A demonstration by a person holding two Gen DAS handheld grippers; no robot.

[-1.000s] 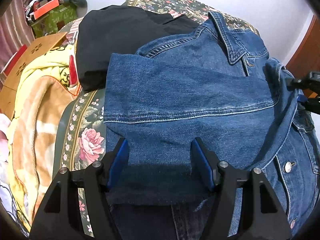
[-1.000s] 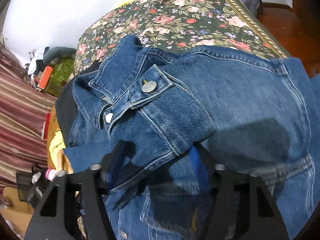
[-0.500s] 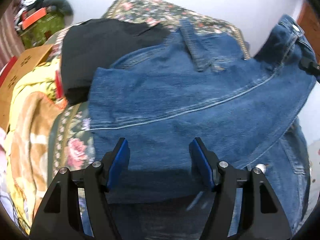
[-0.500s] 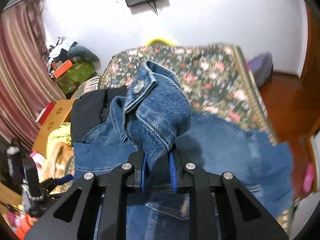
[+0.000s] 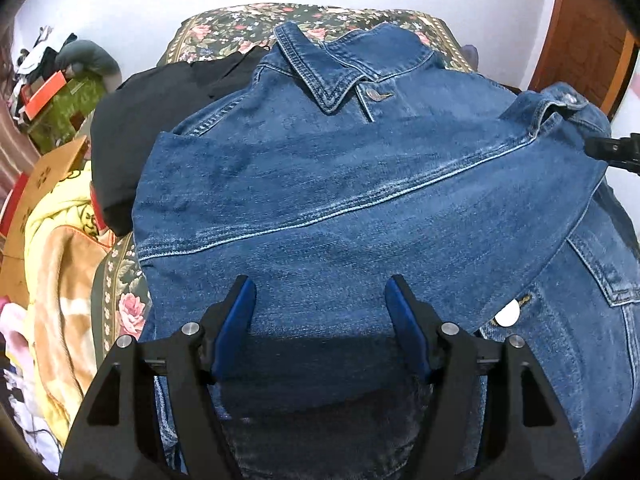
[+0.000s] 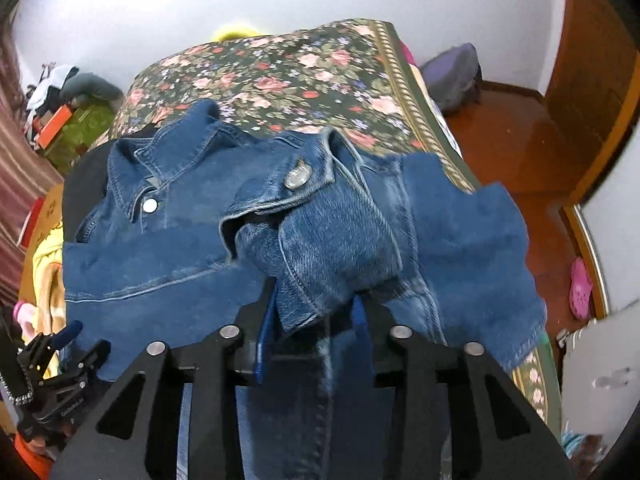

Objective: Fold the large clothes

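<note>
A blue denim jacket (image 5: 340, 184) lies on a floral bedspread (image 6: 304, 72), collar at the far end. My left gripper (image 5: 320, 320) is open and hovers over the jacket's near part, holding nothing. My right gripper (image 6: 312, 316) holds the jacket's cuffed sleeve (image 6: 320, 220) between its blue pads, with a metal button (image 6: 297, 178) showing on the cuff. The sleeve is laid across the jacket's front. The right gripper also shows at the right edge of the left wrist view (image 5: 616, 150). The left gripper also shows at the lower left of the right wrist view (image 6: 60, 368).
A black garment (image 5: 160, 112) lies under the jacket's far left side. Yellow and orange blankets (image 5: 60, 264) and a cardboard box (image 5: 44, 172) sit at the left. A wooden floor (image 6: 520, 136) with a purple bag (image 6: 452, 72) lies right of the bed.
My right gripper has come down with the sleeve and carried it across the jacket's front; its fingers stand wider than half a second ago. The left gripper stayed open over the jacket.
</note>
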